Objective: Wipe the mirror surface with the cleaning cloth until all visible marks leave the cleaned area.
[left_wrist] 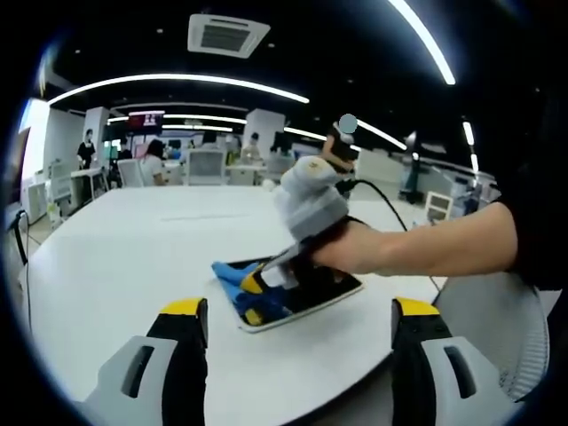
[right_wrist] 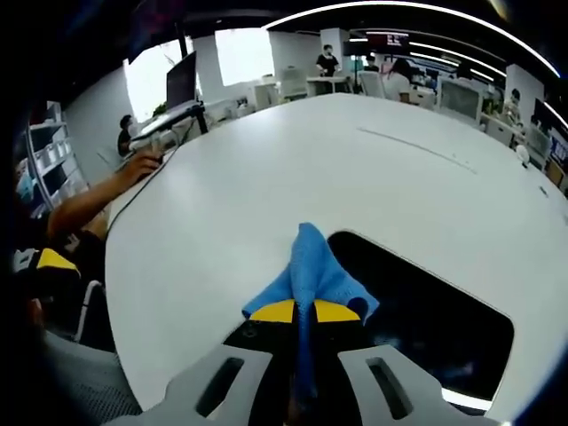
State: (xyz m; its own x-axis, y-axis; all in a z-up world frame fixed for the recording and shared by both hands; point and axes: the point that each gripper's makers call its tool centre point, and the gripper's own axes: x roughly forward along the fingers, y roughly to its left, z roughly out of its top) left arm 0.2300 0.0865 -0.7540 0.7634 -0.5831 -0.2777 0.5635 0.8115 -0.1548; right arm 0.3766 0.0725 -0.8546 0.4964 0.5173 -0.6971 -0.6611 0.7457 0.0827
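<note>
The right gripper [right_wrist: 304,311] pinches the blue cloth [right_wrist: 311,271] on the dark mirror [right_wrist: 426,319], on a white table [right_wrist: 266,177] (open office behind). The left gripper [left_wrist: 300,311] is spread, hovering.

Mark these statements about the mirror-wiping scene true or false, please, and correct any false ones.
1. The right tongs are shut on the blue cleaning cloth. True.
2. The left tongs hold the cloth. False: they are open and hold nothing.
3. The mirror lies flat on the white table. True.
4. The cloth lies far from the mirror. False: it rests at the mirror's edge.
</note>
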